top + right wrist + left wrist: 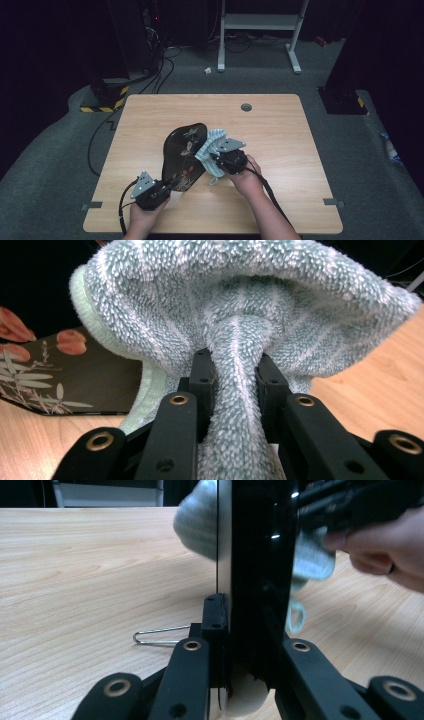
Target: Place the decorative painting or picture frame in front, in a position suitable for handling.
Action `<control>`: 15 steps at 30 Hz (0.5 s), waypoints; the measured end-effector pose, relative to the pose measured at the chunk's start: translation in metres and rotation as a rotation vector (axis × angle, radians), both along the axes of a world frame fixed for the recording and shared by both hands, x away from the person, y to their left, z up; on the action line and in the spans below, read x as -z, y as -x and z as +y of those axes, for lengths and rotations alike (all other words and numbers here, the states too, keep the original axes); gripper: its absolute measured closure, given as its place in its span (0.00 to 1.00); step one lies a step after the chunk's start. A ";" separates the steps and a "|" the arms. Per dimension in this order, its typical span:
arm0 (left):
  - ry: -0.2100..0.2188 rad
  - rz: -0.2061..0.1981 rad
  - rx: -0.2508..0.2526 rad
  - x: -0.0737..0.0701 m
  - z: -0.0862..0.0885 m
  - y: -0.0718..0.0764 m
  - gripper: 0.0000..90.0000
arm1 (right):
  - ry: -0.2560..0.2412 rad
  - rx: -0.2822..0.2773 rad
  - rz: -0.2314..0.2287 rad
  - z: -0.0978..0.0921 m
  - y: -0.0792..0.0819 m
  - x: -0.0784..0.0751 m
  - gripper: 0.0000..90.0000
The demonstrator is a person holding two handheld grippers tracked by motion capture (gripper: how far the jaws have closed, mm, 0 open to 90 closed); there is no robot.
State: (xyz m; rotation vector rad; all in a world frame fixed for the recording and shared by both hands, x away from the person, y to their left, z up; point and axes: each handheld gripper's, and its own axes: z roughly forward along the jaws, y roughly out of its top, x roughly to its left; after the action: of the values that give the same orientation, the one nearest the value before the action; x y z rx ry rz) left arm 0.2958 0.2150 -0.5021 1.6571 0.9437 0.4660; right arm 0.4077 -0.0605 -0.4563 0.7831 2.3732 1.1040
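A black lacquered tray point(184, 156) painted with leaves stands tilted near the middle of the wooden table point(280, 125), its near edge clamped between the closed jaws of the left gripper point(167, 187) at 7 o'clock, while the right gripper point(214, 159), held at 3 o'clock of the tray with the hand point(247, 176) behind it, pinches a bunched pale-blue striped towel point(212, 145) against the tray's right rim. The left gripper view shows the tray edge-on and a bent wire clip point(160, 635) lying on the wood; the right gripper view shows the towel's pile squeezed between the jaws. Bare tabletop lies from 9 through 3 o'clock.
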 end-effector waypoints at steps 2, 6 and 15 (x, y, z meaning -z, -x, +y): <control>0.000 -0.001 0.000 0.000 0.000 0.000 0.89 | 0.037 -0.008 0.044 0.001 0.001 0.016 0.83; 0.000 -0.001 0.000 0.000 0.000 0.000 0.89 | 0.077 -0.035 0.115 0.004 0.008 0.048 0.83; -0.009 -0.003 -0.002 0.000 0.000 0.000 0.85 | -0.001 0.010 0.035 -0.030 0.034 0.024 0.83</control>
State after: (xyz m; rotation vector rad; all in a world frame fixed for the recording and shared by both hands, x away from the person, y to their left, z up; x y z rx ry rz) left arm 0.2959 0.2150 -0.5024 1.6637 0.9425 0.4745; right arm 0.3738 -0.0909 -0.4800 0.8207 2.3952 1.0955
